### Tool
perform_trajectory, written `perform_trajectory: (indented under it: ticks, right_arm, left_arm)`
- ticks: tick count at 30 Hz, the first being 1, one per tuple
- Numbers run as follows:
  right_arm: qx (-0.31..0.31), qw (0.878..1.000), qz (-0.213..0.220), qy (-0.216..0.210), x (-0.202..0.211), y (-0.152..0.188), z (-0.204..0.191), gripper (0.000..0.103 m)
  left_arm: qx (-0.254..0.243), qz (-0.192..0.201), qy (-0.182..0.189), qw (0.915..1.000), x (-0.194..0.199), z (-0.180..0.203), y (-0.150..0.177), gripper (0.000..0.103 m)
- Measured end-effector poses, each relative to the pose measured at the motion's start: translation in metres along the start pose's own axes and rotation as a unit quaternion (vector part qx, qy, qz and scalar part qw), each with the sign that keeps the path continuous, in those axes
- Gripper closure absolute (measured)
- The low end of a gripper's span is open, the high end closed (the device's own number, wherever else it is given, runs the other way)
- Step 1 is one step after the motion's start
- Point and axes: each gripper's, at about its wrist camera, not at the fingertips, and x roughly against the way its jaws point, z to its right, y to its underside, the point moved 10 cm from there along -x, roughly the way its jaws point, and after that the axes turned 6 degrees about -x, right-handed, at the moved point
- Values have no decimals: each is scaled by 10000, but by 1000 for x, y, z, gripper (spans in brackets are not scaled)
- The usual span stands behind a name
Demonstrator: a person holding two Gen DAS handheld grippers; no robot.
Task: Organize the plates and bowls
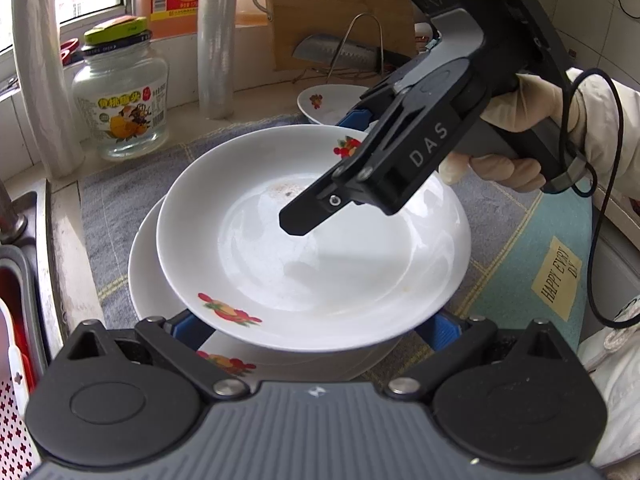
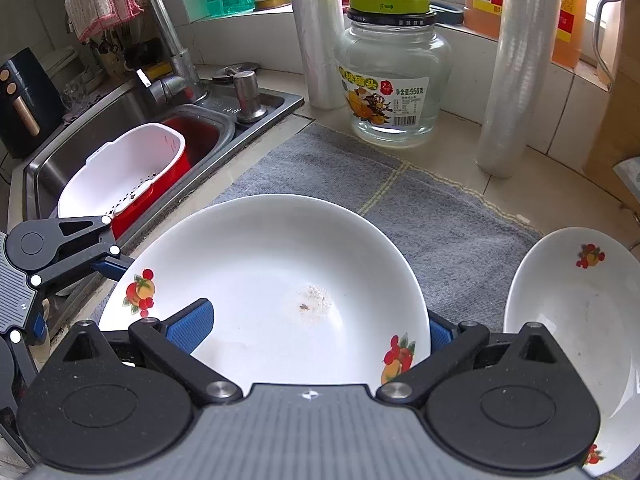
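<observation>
Two white fruit-print plates are stacked on a grey mat [image 1: 108,200]. The upper plate [image 1: 312,240] [image 2: 272,280] lies offset to the right on the lower plate [image 1: 156,280]. My left gripper [image 1: 314,330] is open at the near rim, its blue pads [image 1: 186,326] tucked under the upper plate's edge. My right gripper [image 1: 324,168] [image 2: 314,332], held by a gloved hand [image 1: 516,120], is open and straddles the far rim, with one finger over the plate's inside and the other below the rim. A white bowl [image 1: 324,104] [image 2: 580,320] sits beside the stack.
A glass jar [image 1: 120,96] [image 2: 394,80] and two cling-film rolls [image 1: 216,40] [image 2: 512,80] stand behind the mat. The sink [image 2: 132,104] with a red and white colander [image 2: 120,176] and a faucet [image 2: 160,28] lies left. A cutting board [image 1: 340,4] and a knife [image 1: 340,54] lean at the back.
</observation>
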Motion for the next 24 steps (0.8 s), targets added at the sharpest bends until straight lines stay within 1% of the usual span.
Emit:
perform_trajectory:
  ticks: [6, 10, 24]
  right_arm:
    - [9, 9999, -99, -29, -6, -1, -3, 0]
    - [13, 9999, -137, -26, -9, -1, -3, 0]
    - [-26, 9997, -221, -27, -9, 4, -4, 0]
  left_arm:
    - [62, -167, -19, 9998, 0, -3, 0, 0]
    - [195, -306, -65, 9993, -1, -9, 0, 1]
    - [62, -432, -176, 9989, -3, -8, -1, 1]
